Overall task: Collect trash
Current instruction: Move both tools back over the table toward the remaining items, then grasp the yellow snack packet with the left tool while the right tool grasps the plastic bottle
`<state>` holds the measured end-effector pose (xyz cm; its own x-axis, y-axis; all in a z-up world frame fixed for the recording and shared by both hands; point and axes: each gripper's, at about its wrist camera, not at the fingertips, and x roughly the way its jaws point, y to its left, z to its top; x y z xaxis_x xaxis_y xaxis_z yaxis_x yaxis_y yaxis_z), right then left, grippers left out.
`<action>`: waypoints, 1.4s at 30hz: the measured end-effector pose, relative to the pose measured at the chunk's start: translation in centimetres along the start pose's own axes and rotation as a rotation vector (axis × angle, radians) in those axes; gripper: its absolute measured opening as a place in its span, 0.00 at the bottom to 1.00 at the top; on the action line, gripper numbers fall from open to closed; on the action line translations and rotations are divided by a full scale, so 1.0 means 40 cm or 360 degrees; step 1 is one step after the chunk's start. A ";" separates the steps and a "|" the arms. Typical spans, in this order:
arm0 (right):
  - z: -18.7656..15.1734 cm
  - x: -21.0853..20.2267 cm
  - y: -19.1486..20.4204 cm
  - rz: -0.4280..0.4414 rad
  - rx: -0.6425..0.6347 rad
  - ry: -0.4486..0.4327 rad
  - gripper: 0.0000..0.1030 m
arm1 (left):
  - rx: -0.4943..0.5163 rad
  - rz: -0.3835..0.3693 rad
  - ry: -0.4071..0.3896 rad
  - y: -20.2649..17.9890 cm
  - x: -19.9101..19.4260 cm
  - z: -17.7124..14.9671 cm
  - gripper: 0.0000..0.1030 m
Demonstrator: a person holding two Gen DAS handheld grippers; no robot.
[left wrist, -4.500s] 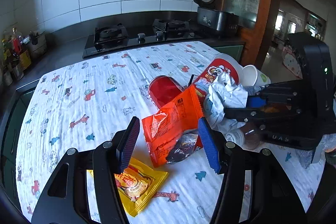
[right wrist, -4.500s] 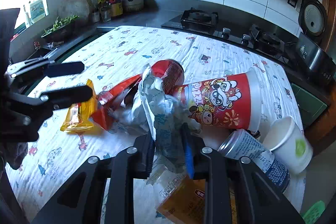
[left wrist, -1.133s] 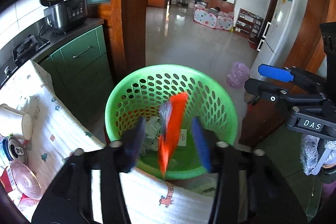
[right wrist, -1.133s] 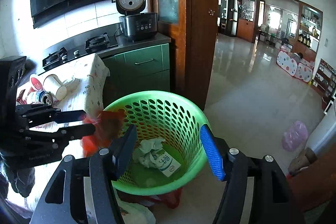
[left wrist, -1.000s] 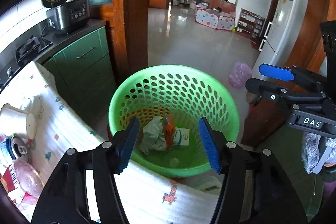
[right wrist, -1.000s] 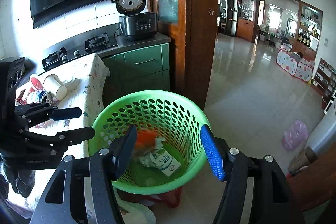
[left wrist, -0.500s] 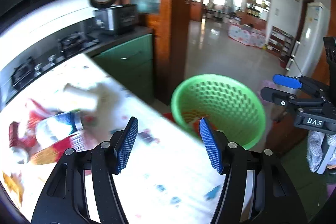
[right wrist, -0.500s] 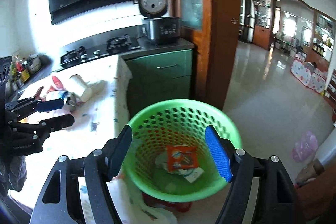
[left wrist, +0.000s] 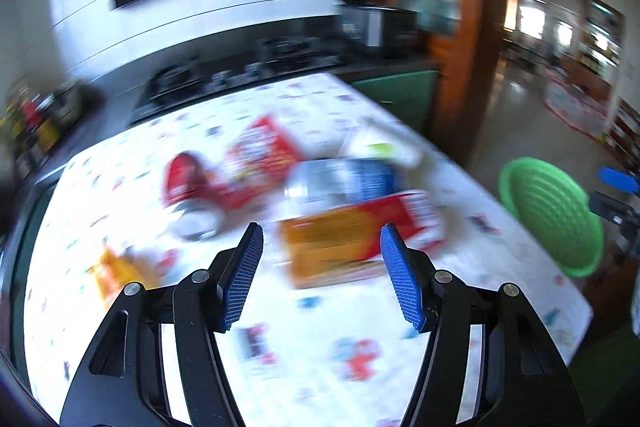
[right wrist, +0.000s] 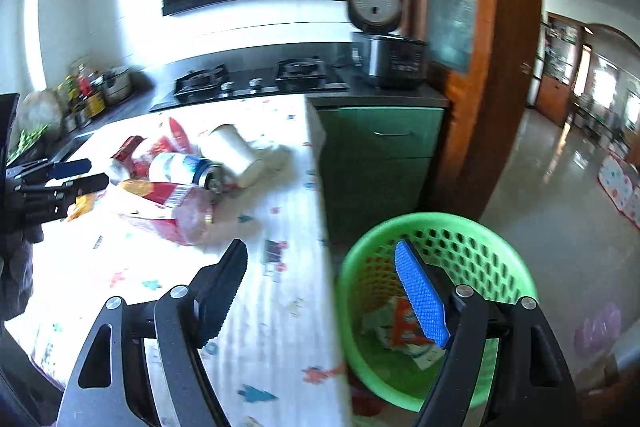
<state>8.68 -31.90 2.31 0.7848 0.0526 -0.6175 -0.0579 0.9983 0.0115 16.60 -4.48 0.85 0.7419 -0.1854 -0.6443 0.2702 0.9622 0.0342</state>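
Both empty: left gripper (left wrist: 322, 273) apart over the table (left wrist: 304, 339), facing the orange packet (left wrist: 340, 243) and can (left wrist: 344, 179) at twelve o'clock for another pickup, right gripper (right wrist: 320, 291) opening with nothing between, basket (right wrist: 500, 259) at three o'clock holding dropped wrappers (right wrist: 400, 327).

black gripper (left wrist: 321, 275), blue ribbed pads (left wrist: 401, 283)

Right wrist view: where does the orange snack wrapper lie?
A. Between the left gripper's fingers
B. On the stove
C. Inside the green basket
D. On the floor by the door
C: the orange snack wrapper lies at the bottom of the green basket, among other scraps.
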 end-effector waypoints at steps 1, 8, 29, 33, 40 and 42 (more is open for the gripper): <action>0.007 0.009 0.018 0.0018 -0.0024 0.0001 0.72 | -0.0031 0.0046 0.0007 0.034 0.001 -0.005 0.59; 0.045 0.046 0.116 0.0118 -0.0153 0.0009 0.74 | -0.0322 0.0343 0.0091 0.269 0.027 -0.038 0.59; 0.092 0.198 0.306 0.0307 -0.0428 0.0136 0.77 | -0.0897 0.0461 0.0374 0.591 0.175 -0.101 0.80; 0.090 0.217 0.331 0.0322 -0.0479 0.0158 0.77 | -0.0905 0.0468 0.0410 0.594 0.202 -0.101 0.80; 0.100 0.243 0.371 0.0341 -0.0596 0.0194 0.77 | -0.0863 0.0490 0.0484 0.589 0.242 -0.101 0.80; 0.104 0.250 0.383 0.0348 -0.0629 0.0206 0.77 | -0.0857 0.0483 0.0497 0.587 0.248 -0.103 0.78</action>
<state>18.21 -15.97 -0.40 0.6460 0.2319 -0.7272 -0.4636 0.8761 -0.1325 27.78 17.12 -7.87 0.5034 0.0959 -0.8587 -0.3236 0.9424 -0.0844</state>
